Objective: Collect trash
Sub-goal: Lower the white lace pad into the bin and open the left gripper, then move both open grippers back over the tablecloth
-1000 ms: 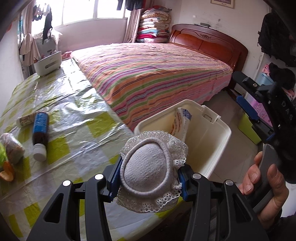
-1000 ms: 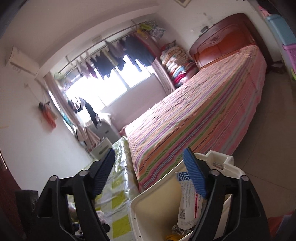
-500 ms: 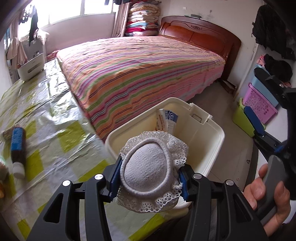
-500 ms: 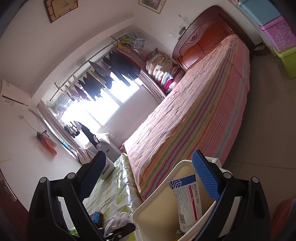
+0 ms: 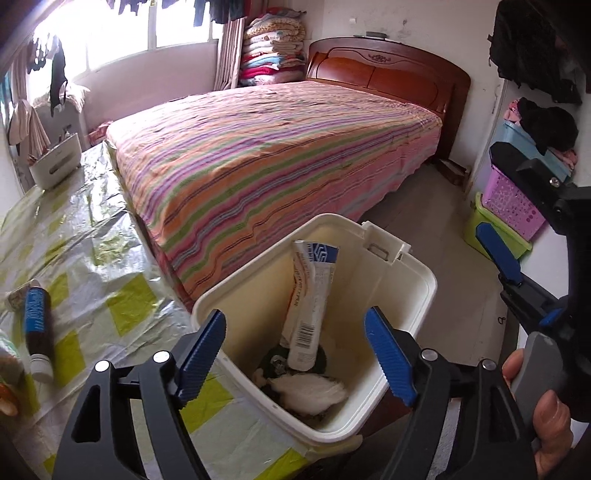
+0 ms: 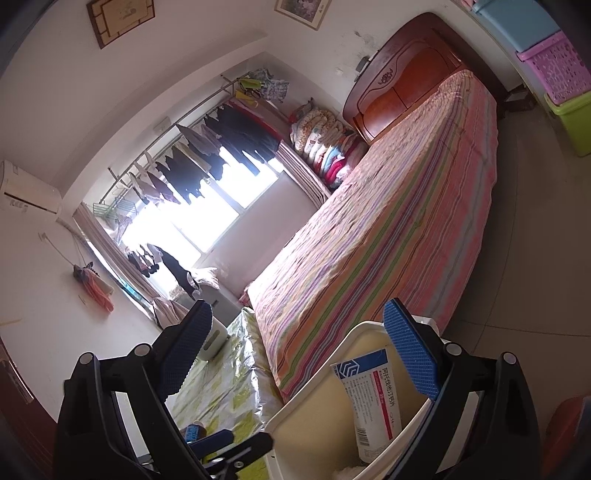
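one bin (image 5: 413, 295), one tube (image 5: 310, 306) (upright), one pad (image 5: 314, 393)

A bed (image 5: 280, 155) with a striped pink, orange and green cover fills the middle, its carved wooden headboard (image 5: 388, 74) at one o'clock against a white wall (image 5: 424, 26). At eleven o'clock a bright window (image 5: 122, 33) glares, dark clothes hanging before it. Folded quilts (image 5: 273, 51) stack at twelve. Beige floor tiles (image 5: 424, 229) lie at three.
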A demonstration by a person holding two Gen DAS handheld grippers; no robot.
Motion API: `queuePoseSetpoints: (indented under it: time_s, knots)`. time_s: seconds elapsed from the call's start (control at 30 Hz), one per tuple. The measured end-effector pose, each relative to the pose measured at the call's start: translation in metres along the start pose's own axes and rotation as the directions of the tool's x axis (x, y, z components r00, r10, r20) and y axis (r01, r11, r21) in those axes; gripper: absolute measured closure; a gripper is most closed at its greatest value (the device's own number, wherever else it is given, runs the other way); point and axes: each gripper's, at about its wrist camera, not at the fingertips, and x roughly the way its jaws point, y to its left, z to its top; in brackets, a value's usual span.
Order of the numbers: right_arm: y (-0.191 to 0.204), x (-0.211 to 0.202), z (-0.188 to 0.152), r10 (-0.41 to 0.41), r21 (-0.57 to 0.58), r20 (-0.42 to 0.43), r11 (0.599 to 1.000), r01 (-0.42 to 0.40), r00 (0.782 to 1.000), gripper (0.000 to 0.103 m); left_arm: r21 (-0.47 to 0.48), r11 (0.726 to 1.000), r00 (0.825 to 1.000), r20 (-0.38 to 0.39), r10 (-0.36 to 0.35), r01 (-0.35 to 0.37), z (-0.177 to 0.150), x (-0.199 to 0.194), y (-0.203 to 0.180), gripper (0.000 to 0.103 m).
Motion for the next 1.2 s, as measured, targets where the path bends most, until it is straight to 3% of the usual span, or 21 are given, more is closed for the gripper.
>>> queuePoseSetpoints:
  time_s: [0.17,0.3,0.47,0.67,0.87,1.0,1.2]
  knots:
    - [0.010,0.006,-0.007,-0.004,-0.042,-0.024,0.999,0.003,1.000,0.009,-0.054,0.998,0.999,0.042,0.014,-0.011,-0.008,-0.017,0.023,0.027]
    - [0.022,0.009,-0.014,0.011,-0.089,-0.036,0.996,-0.014,0.999,0.007,-0.103,0.992,0.993,0.088,0.085,-0.076,-0.016,-0.036,0.051,0.027]
    - [0.046,0.018,-0.028,0.047,-0.158,-0.078,0.986,-0.059,0.996,0.007,-0.186,0.972,0.981,0.103,0.162,-0.141,-0.024,-0.057,0.100,0.027]
    - [0.080,0.039,-0.059,0.075,-0.236,-0.187,0.964,-0.119,0.980,0.007,-0.294,0.935,0.967,0.097,0.234,-0.197,-0.036,-0.080,0.158,0.027]
    - [0.139,0.071,-0.101,0.139,-0.325,-0.335,0.911,-0.252,0.932,0.007,-0.359,0.901,0.950,0.102,0.296,-0.242,-0.053,-0.110,0.203,0.027]
    - [0.184,0.100,-0.127,0.155,-0.358,-0.417,0.878,-0.319,0.895,0.007,-0.405,0.855,0.919,0.080,0.385,-0.323,-0.070,-0.127,0.238,0.027]
    - [0.248,0.167,-0.187,0.033,-0.456,-0.581,0.815,-0.359,0.813,0.007,-0.521,0.779,0.898,0.053,0.437,-0.348,-0.092,-0.153,0.291,0.027]
